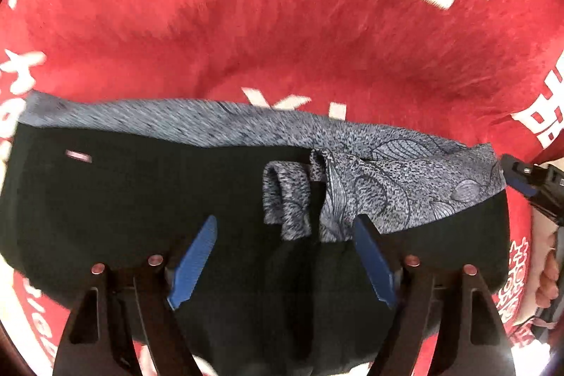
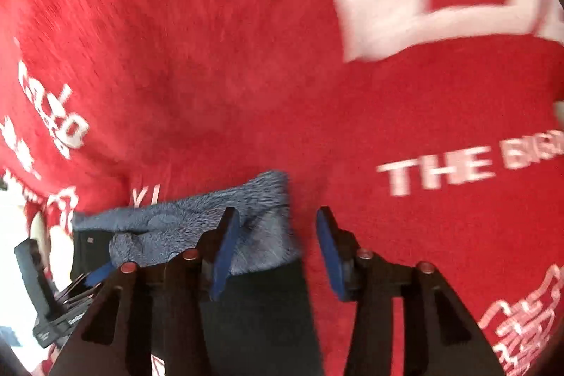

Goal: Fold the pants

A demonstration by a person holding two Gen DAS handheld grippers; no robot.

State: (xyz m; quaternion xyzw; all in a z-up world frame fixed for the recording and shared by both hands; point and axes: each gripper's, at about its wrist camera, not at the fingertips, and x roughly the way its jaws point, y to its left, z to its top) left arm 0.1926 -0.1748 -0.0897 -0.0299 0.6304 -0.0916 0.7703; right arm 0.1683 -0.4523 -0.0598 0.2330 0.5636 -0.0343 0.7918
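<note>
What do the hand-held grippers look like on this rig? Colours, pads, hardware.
Both match. The left hand-held gripper has black angular finger arms with triangular cut-outs, round copper-coloured pivot pins, and slim blue ribbed pads. The right hand-held gripper is built the same, with blue pads. No cables or sleeves are visible.

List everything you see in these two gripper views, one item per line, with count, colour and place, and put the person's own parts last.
pants: one, black, lying on the cloth under both grippers
waistband: one, grey-blue patterned, along the pants' far edge, with a drawstring hanging from it
small tag: one, pale, on the black fabric at left
cloth: one, red with white lettering, covering the surface
left gripper: one, black with blue pads, open over the drawstring
right gripper: one, black with blue pads, open over the pants' edge
hand: one, right margin of the left view
</note>
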